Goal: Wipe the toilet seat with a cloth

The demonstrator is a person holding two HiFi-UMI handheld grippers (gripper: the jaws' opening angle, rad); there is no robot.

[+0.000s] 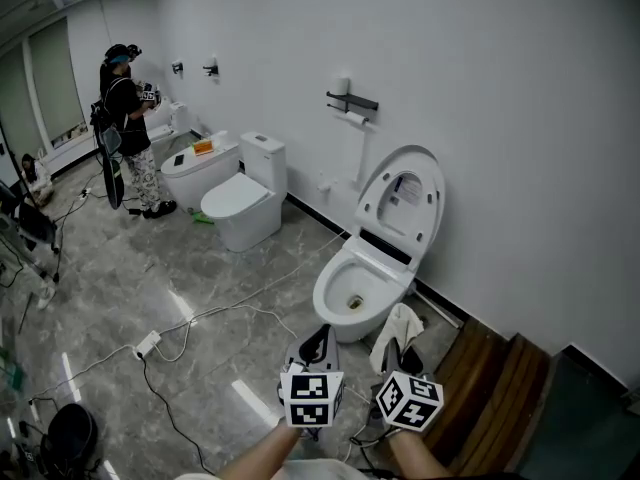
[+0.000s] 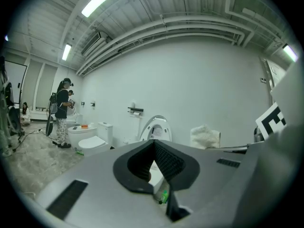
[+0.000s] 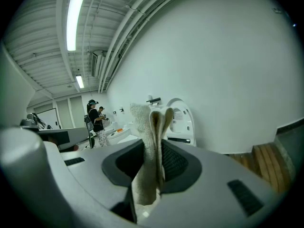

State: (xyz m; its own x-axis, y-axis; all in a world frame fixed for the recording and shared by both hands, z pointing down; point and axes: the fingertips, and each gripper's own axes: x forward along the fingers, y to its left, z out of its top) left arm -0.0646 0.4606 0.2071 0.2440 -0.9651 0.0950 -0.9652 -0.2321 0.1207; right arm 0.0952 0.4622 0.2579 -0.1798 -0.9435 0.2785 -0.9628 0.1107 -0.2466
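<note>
Right now the right tool (image 1: 400, 354) pinches the white cloth (image 3: 149, 127), near the open toilet seat (image 1: 384, 267) but not touching it yet. The left tool (image 2: 153, 150) is pressed together with nothing in it. The cloth could slip out during rubbing (only a fold is held) and drop into the bowl (image 1: 352, 303).

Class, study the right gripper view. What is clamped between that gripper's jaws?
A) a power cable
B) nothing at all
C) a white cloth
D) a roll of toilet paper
C: the right gripper has its jaws pressed together on a white cloth, whose folded end stands up between them.
</note>
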